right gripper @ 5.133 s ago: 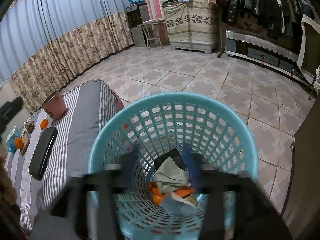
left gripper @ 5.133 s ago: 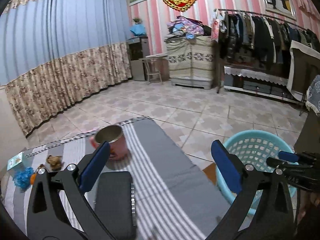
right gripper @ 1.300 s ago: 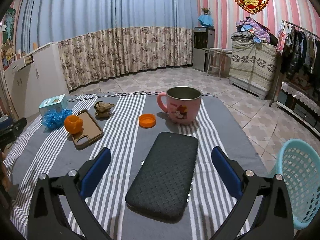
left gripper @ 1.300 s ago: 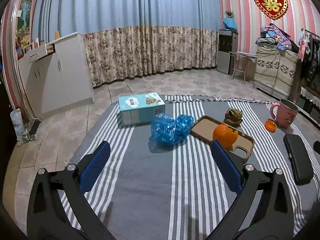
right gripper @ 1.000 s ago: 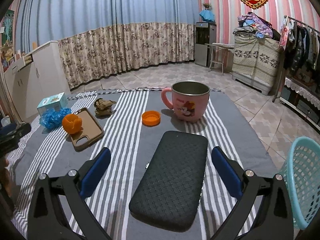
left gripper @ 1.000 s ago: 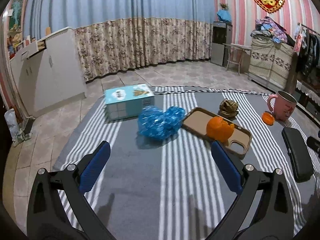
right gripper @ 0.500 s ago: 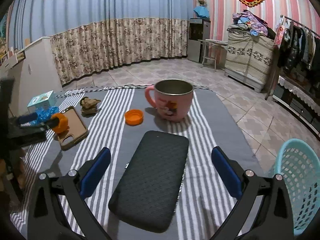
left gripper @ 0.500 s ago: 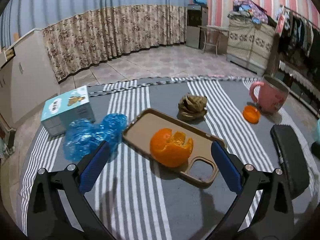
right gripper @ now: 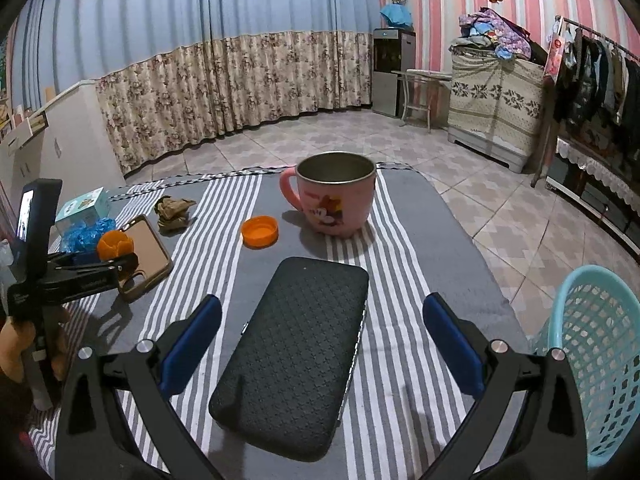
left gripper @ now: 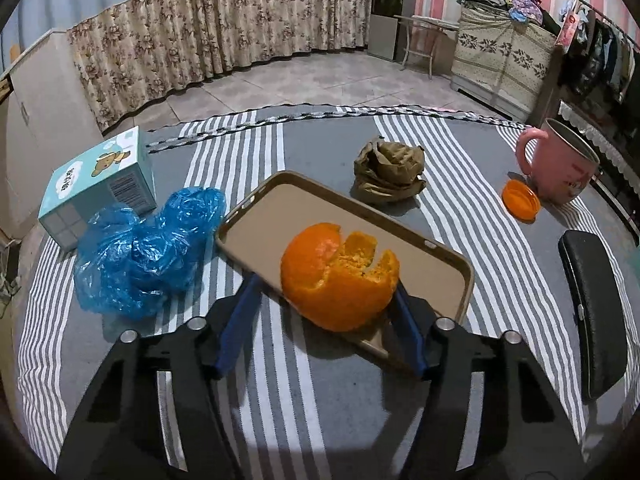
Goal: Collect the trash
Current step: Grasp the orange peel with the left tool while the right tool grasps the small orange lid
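left gripper (left gripper: 326,286): closing around orange peel (left gripper: 339,276) in phone case (left gripper: 256,216), maybe touching already
right gripper (right gripper: 322,328): wide open, empty, above black case (right gripper: 296,360)

A pink mug (right gripper: 334,196) stands upright on the striped cloth (right gripper: 400,248) and serves as the landmark. Just in front of the mug lies a black textured case (right gripper: 296,356), flat on the cloth. Well to the mug's left rests a brown phone case (left gripper: 256,220), open side up, and beyond that, farther left still, a light-blue carton (left gripper: 98,186). Behind the mug hangs a floral curtain (right gripper: 240,84).
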Demonstrator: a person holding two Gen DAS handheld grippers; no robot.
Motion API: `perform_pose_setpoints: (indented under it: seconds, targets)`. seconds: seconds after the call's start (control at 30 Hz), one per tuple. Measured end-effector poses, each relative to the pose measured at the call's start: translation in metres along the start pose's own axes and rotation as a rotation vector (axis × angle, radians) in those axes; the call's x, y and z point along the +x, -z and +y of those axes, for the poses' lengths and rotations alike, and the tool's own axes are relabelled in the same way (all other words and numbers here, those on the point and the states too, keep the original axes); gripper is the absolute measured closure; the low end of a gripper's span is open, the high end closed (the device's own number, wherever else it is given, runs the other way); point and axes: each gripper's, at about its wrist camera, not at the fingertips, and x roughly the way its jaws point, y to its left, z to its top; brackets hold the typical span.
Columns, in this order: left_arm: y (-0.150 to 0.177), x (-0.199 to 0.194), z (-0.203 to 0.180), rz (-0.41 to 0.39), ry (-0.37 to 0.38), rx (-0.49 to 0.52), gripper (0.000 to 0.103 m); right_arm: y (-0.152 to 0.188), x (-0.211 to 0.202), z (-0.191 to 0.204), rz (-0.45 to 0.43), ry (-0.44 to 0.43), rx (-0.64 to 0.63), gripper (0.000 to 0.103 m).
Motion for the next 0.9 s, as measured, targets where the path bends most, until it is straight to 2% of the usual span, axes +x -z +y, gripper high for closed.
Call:
perform_pose_setpoints:
  seconds: [0.13,0.33,0.67,0.9]
  targets:
    - [-0.001,-0.003,0.007,-0.012,0.001,-0.017,0.057,0.001,0.0,0.0,0.001,0.0,-0.004,0.005]
    - [-0.003,-0.009,0.009,-0.032,-0.012,-0.002,0.068,0.002,-0.001,0.005,0.003,0.0,-0.018,0.005]
    - [-0.008,-0.035,0.017,-0.106,-0.041,0.01,0.07,0.003,-0.001,0.006,0.005,-0.001,-0.021,0.005]
    - [-0.005,-0.058,0.042,-0.151,-0.039,-0.026,0.07,0.006,0.003,0.012,0.013,-0.011,-0.031,0.005]
